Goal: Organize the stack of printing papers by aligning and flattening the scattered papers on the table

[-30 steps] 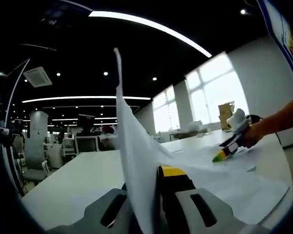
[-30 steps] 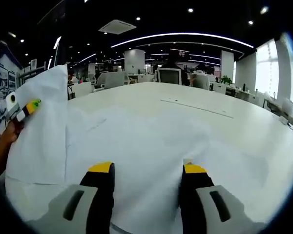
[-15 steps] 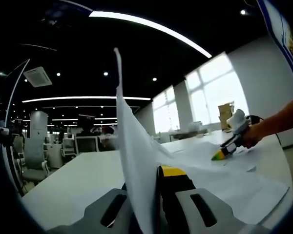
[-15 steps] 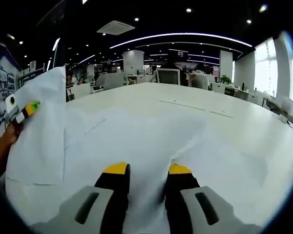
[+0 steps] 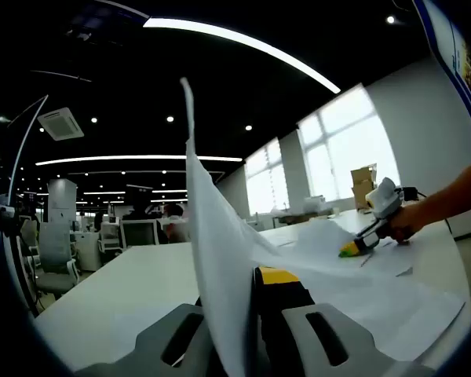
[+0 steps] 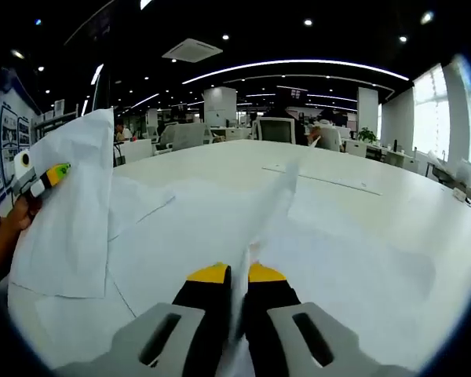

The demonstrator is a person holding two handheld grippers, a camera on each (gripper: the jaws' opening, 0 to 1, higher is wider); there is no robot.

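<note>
Sheets of white printing paper (image 6: 220, 236) lie spread and overlapping across a long white tabletop (image 6: 361, 169) in an open-plan office, with both claws clamped onto paper. Seen from the right gripper view, the right claw (image 6: 237, 275) has its yellow-tipped jaws drawn together on a raised fold of paper (image 6: 271, 208) that rises as a narrow ridge straight ahead of the tips, while the sheets around it stay flat on the tabletop. At the left edge of that view the left claw (image 6: 51, 174), held by a person's hand (image 6: 8, 236), lifts a large sheet (image 6: 71, 212) upright off the pile, its lower edge hanging just above the other papers. The left gripper view shows the same lifted sheet (image 5: 216, 259) edge-on, standing tall between the left claw's (image 5: 239, 287) jaws, which are closed on it; only one yellow-capped jaw tip can be made out beside the paper. Farther along the tabletop (image 5: 118, 290) in that view, the right claw (image 5: 352, 250) pinches a peaked bit of paper (image 5: 322, 234) in a person's hand (image 5: 400, 224), with more loose sheets (image 5: 392, 302) fanned toward the near edge. Bright windows (image 5: 349, 161) line the wall in the left gripper view, while the right gripper view takes in office chairs (image 6: 276, 129) and a ceiling light strip (image 6: 298, 64).
</note>
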